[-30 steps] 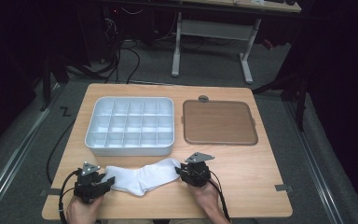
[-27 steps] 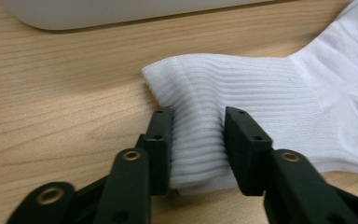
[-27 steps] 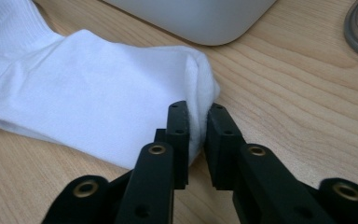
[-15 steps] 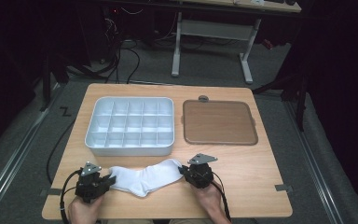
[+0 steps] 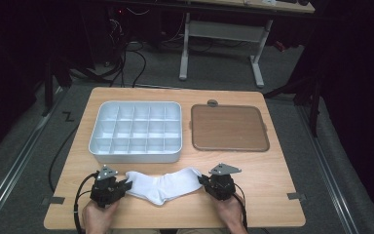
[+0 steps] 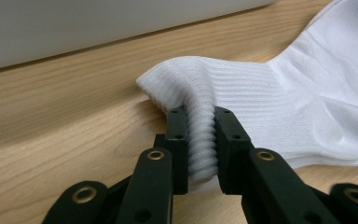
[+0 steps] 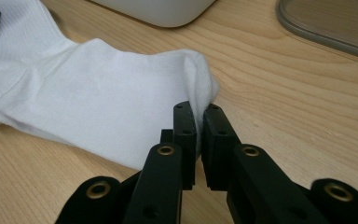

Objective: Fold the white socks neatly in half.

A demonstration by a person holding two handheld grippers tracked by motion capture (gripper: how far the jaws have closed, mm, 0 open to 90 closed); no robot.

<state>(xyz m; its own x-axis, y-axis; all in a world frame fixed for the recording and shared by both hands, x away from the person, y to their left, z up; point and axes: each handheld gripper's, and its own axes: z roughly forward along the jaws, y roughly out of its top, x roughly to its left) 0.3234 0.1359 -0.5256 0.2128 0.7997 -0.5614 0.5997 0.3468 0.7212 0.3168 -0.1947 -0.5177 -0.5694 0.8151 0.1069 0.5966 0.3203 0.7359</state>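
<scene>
1. Sock (image 5: 163, 186): 1 white sock is laid flat on the near edge of the wooden table (image 5: 272, 165), just in front of the white compartment tray (image 5: 137, 131), with the brown lid (image 5: 228, 127) set to the tray's right.

2. Change at the left end: the jaws of the left gripper (image 5: 128, 184) have just been closing, and in the left gripper view the ribbed cuff (image 6: 200, 135) is now pinched between the 2 black pads, the fabric bunched into a ridge there. A second earlier, the high view showed this gripper beside the cuff rather than biting it.

3. Change at the right end: the right gripper (image 5: 202, 182) has likewise just been closing. In the right gripper view its jaws stand almost together with the toe end (image 7: 198, 93) of the sock clamped as a thin fold between them.

4. Position of the sock: compared with the earlier high views, the sock is seen to lie in much the same place, arched slightly between the 2 grippers, with its middle resting on the table.

5. Meaning for the work: both ends are now judged to be secured, so the grasping step appears done. Lifting, stretching or folding the sock can be expected as the next step, probably before it is placed into 1 of the tray's compartments, all of which look vacant.

6. Risk: the right-hand grip takes only a thin edge of fabric and could slip under tension.
</scene>
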